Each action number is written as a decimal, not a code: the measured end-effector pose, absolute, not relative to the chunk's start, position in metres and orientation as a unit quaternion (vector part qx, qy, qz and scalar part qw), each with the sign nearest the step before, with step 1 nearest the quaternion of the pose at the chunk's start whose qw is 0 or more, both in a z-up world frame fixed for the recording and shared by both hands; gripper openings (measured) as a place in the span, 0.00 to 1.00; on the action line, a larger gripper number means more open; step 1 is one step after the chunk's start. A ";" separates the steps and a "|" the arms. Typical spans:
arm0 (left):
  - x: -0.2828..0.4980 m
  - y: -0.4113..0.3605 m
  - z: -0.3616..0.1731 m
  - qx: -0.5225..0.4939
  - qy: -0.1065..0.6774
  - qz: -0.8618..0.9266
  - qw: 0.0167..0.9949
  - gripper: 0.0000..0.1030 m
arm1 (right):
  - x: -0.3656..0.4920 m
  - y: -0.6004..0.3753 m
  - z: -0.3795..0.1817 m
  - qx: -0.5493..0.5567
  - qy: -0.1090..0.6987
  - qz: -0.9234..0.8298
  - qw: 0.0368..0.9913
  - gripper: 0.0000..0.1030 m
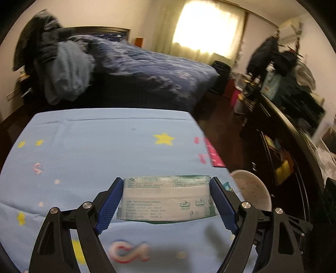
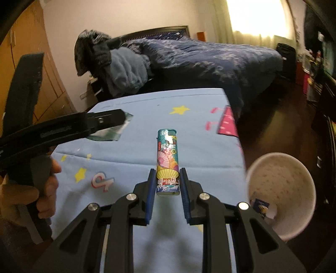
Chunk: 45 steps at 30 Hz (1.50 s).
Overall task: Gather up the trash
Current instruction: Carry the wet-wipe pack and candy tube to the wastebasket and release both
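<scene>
A wipes packet (image 1: 166, 199) is pinched by the left gripper (image 1: 166, 201); a lighter (image 2: 167, 162) is clamped in the right gripper's (image 2: 167, 189) fingers above the tabletop (image 2: 189, 134).

I see open blue cloth (image 2: 147, 151) mid-frame; my way lower right is blocked only by the white bin (image 2: 294, 229).

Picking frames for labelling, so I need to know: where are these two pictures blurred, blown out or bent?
Left wrist view: window blown out to white, bed and shelves smeared by motion, held wipes packet fairly sharp. Right wrist view: window also overexposed, lighter crisp, white bin and left tool soft. Both: fisheye bending, dark corners.
</scene>
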State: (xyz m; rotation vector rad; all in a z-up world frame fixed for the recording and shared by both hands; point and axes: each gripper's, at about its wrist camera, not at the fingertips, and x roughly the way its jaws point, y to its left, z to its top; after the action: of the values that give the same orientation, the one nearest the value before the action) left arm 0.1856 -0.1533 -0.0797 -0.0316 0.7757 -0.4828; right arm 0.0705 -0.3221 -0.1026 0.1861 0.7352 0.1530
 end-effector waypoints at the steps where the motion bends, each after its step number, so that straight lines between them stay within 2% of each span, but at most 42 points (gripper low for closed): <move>1: 0.184 -0.162 -0.079 -0.010 0.374 -0.240 0.896 0.80 | 0.066 -0.329 -0.103 0.096 0.356 0.068 0.927 0.23; 11: 0.166 -0.249 -0.086 0.046 0.377 -0.311 0.871 0.81 | 0.022 -0.412 -0.114 0.151 0.341 -0.016 0.928 0.23; 14: 0.161 -0.272 -0.089 0.060 0.378 -0.328 0.863 0.81 | 0.013 -0.429 -0.116 0.161 0.339 -0.034 0.926 0.14; 19: 0.153 -0.301 -0.094 0.079 0.381 -0.349 0.852 0.81 | 0.003 -0.453 -0.119 0.173 0.333 -0.060 0.925 0.12; 22: 0.153 -0.308 -0.099 0.083 0.386 -0.351 0.849 0.81 | 0.003 -0.466 -0.124 0.177 0.330 -0.074 0.924 0.07; 45: 0.146 -0.404 -0.140 0.163 0.400 -0.376 0.820 0.83 | -0.049 -0.496 -0.168 0.220 0.377 -0.141 0.889 0.14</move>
State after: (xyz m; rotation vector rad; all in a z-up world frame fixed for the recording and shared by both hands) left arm 0.1459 -0.4044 -0.1403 0.3467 0.8527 -0.8014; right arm -0.0494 -0.4955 -0.1679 0.4567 0.7838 -0.2920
